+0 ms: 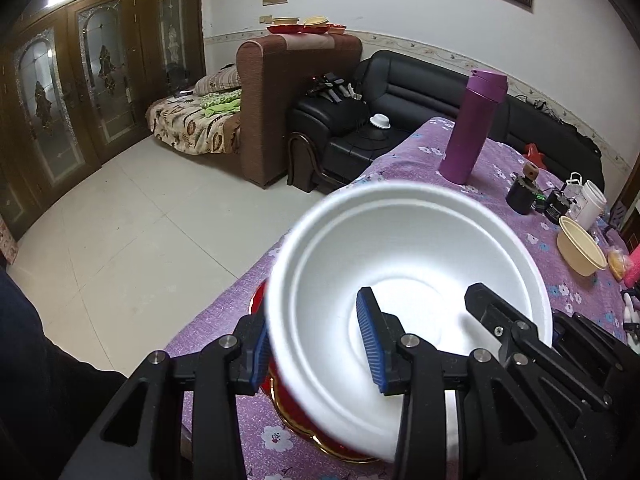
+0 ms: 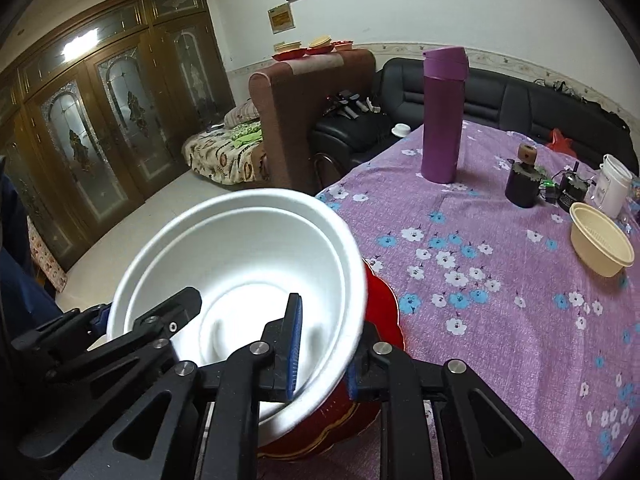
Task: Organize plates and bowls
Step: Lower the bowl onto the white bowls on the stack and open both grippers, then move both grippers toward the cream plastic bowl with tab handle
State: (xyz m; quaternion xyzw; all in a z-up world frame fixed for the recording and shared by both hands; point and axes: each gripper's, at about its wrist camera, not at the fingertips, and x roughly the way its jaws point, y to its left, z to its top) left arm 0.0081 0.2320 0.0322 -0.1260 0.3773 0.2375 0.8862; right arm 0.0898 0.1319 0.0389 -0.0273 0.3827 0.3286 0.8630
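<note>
The bench carries a red plate with an empty white foam bowl on it, and farther off an empty cream bowl. The left claw and right claw each straddle the white bowl's wall on opposite sides, one finger inside, one outside, pads about touching it.

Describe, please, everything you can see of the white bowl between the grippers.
The white bowl looks like matte foam, round and deep, with a stepped rim and ringed bottom. It is empty, tilted, above a red plate near the table's edge. The left gripper and right gripper each straddle its wall, one finger inside, one outside.
</note>
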